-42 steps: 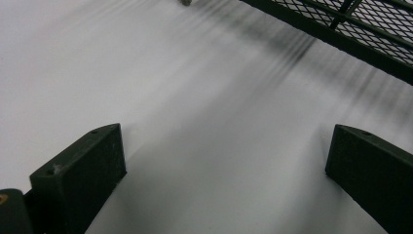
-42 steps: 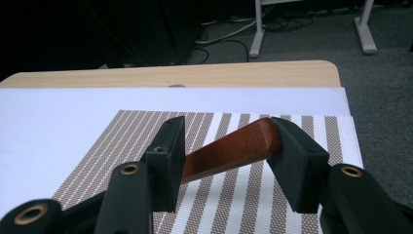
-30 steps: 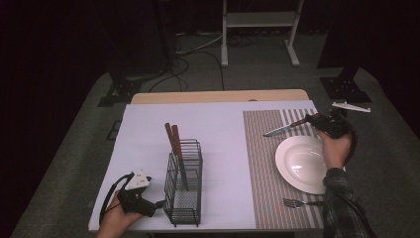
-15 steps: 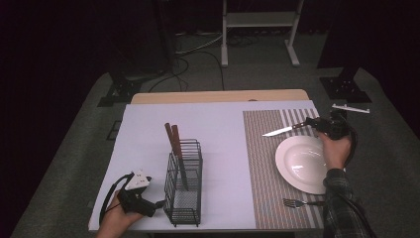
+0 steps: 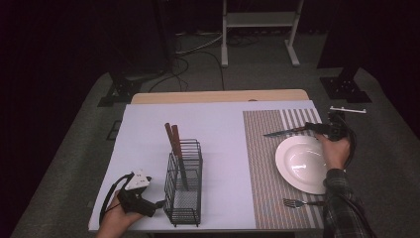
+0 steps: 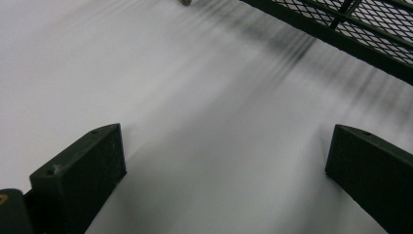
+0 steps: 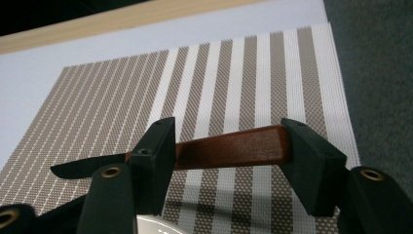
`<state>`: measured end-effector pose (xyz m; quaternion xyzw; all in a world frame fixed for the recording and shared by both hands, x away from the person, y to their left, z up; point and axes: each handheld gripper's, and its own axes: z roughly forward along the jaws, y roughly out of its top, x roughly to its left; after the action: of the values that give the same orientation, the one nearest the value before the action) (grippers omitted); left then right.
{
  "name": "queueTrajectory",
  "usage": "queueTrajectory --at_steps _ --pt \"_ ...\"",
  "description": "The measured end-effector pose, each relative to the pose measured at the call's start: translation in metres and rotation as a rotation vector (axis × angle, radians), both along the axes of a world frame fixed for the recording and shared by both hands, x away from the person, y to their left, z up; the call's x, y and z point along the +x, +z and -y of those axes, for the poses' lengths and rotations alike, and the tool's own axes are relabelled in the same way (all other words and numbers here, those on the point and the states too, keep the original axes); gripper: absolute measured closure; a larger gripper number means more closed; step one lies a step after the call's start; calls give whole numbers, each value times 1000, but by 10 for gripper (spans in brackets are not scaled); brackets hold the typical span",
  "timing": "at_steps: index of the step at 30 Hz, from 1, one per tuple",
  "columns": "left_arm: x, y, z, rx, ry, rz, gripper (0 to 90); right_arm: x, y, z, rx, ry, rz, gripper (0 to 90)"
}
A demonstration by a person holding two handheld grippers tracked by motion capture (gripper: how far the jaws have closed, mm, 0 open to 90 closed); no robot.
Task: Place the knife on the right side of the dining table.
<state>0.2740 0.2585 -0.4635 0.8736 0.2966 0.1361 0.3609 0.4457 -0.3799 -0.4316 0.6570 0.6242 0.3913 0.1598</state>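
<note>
One white plate (image 5: 303, 163), one fork (image 5: 297, 202), one knife (image 5: 285, 132), one wire caddy (image 5: 183, 182), two wooden-handled utensils (image 5: 173, 140), one striped placemat (image 5: 265, 163).

A white sheet (image 5: 223, 148) is spread over a wooden table (image 5: 218, 96), whose far edge is left uncovered. A striped placemat (image 5: 262, 163) is laid on the right part of the sheet. A white plate (image 5: 302, 163) is set on the placemat, and a fork (image 5: 297, 202) is seen just in front of the plate, near the table's front edge. A black wire caddy (image 5: 184, 181) is stood on the left part of the sheet, with two brown handles (image 5: 173, 139) seen rising from it at a tilt. Grey carpet (image 5: 64, 163) is seen around the table, and a white stand (image 5: 257, 20) is placed on the floor beyond it, near cables (image 5: 193, 47).
</note>
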Motion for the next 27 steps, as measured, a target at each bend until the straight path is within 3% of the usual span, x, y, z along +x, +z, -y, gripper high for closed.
queueTrajectory --at_steps 4,13,19,27 --pt "0 0 0 0 0 0 0 2 -3 0 3 -3 -38 360" --pt "0 0 0 0 0 0 0 4 -4 -1 -12 -19 -77 316" --pt "0 0 0 0 0 0 0 4 -4 -2 -31 -38 -85 290" --pt "0 0 0 0 0 0 0 0 2 -5 -53 -41 -60 268"
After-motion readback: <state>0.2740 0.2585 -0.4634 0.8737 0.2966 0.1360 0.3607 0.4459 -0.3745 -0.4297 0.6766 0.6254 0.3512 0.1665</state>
